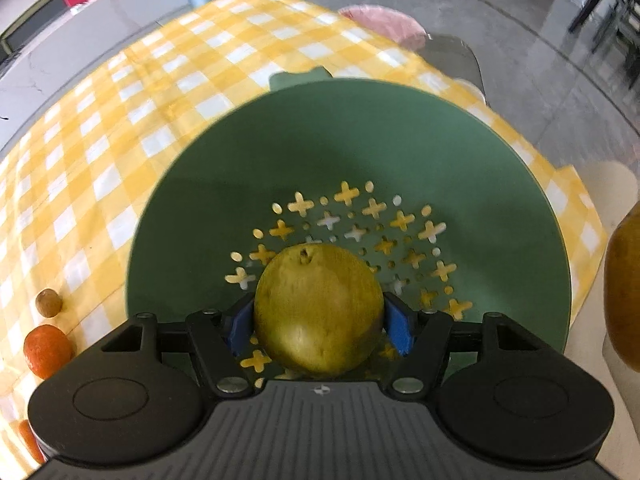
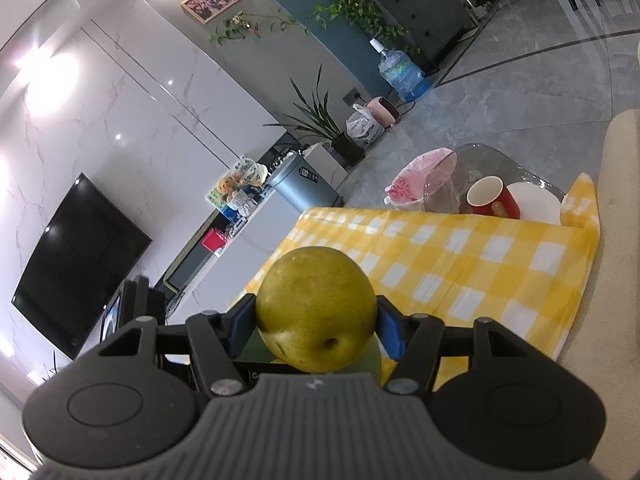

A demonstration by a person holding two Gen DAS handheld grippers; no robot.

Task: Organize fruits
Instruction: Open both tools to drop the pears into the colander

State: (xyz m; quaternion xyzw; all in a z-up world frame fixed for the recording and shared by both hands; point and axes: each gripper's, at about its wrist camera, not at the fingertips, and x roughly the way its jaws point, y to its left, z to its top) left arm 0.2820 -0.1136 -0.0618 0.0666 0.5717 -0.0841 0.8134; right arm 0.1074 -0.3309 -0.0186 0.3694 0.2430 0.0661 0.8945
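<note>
Orange [image 1: 28,438] cut by edge; right-edge fruit [image 1: 624,292] perhaps pear.

A table is seen covered by a yellow and white checked cloth [image 1: 132,92], which is spread over most of its top. At the far end, a bare strip of glass tabletop [image 2: 476,160] is left uncovered. A green colander bowl [image 1: 400,140], pierced with cross-shaped and round holes, is placed on the cloth. To its left, near the cloth's edge, a small brown round fruit [image 1: 49,302] and an orange [image 1: 47,350] are set just beside each other. On the far end of the table, a red mug [image 2: 494,198] is stood upright, touching a white dish [image 2: 536,202] beside it.
</note>
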